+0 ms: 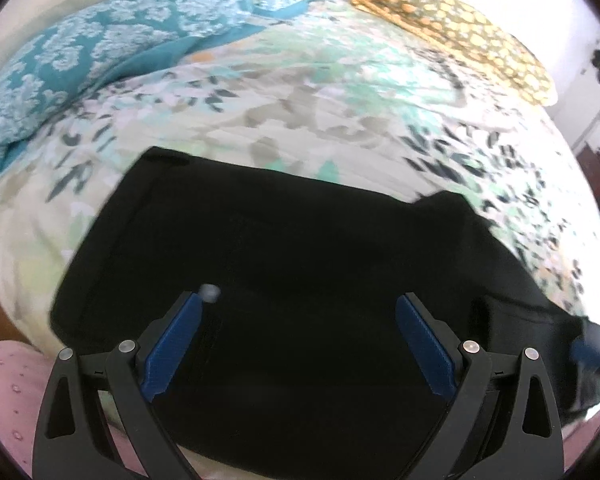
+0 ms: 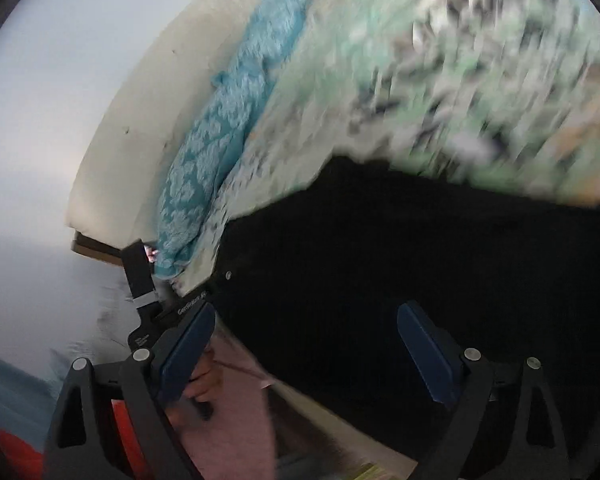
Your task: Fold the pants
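Observation:
The black pants (image 1: 284, 264) lie folded into a broad dark block on the floral bedspread (image 1: 320, 96). My left gripper (image 1: 300, 320) hovers over their near part, jaws wide open and empty. Its blue pads (image 1: 172, 344) frame the fabric. A small pale button (image 1: 210, 293) shows on the pants by the left pad. In the right wrist view the pants (image 2: 420, 272) fill the lower right. My right gripper (image 2: 304, 336) is open and empty above their near edge. The right gripper also shows at the right edge of the left wrist view (image 1: 588, 354), blurred.
A teal patterned pillow (image 1: 100, 52) lies at the far left of the bed, and shows in the right wrist view (image 2: 228, 132). A yellow spotted cushion (image 1: 460, 28) lies at the far right. Pink cloth (image 1: 4, 392) is at the near left. The right wrist view is motion-blurred.

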